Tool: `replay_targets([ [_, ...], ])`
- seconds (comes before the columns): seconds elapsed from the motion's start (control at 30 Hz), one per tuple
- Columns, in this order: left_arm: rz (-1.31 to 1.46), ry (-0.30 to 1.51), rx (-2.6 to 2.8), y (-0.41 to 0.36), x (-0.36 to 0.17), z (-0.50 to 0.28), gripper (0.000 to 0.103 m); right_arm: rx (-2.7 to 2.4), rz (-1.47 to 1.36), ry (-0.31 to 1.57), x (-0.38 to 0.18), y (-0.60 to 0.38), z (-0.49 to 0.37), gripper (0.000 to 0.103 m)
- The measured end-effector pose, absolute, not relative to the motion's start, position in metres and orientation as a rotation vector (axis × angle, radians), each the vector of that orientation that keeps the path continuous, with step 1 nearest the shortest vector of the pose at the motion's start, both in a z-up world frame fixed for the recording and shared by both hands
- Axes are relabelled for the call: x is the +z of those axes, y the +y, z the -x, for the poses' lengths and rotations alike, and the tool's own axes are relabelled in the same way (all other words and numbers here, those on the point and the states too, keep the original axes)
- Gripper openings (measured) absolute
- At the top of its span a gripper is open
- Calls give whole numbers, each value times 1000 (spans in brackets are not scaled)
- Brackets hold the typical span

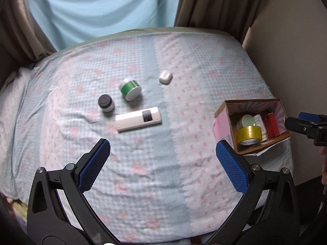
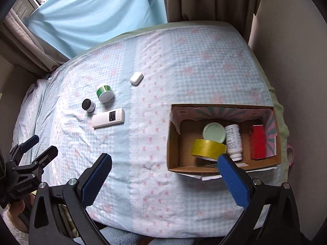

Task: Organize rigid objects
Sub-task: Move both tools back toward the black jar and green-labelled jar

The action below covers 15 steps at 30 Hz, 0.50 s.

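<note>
In the left wrist view, the left gripper (image 1: pixel 163 159) is spread wide and holds nothing. Ahead of it wait the remote (image 1: pixel 139 120), dark jar (image 1: pixel 105 102), green jar (image 1: pixel 130 89) and white case (image 1: pixel 165 77).

In the right wrist view, the right gripper (image 2: pixel 164 170), also released and empty, hangs before the cardboard box (image 2: pixel 173 143), already holding tape (image 2: pixel 208 148), bottle (image 2: pixel 233 138) and red box (image 2: pixel 258 141). About half seems done. The surface is a checked bedsheet (image 2: pixel 184 71), with curtains (image 2: pixel 85 14) behind
</note>
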<state>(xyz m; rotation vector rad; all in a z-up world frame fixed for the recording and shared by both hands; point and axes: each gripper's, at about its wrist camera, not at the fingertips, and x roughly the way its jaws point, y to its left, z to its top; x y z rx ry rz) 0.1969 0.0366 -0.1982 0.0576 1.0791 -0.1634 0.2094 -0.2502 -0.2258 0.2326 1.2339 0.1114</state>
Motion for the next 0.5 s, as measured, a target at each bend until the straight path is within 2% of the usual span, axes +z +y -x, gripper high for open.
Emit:
replay_targets([
  [0.27,-16,1089,-99,148,-212,-218,103,177,-197,1239,-232,-151,-249,103],
  [0.5,-36,1150,-96,208,-252,-260,103,266,-116,1281,-251,-72,-312,103],
])
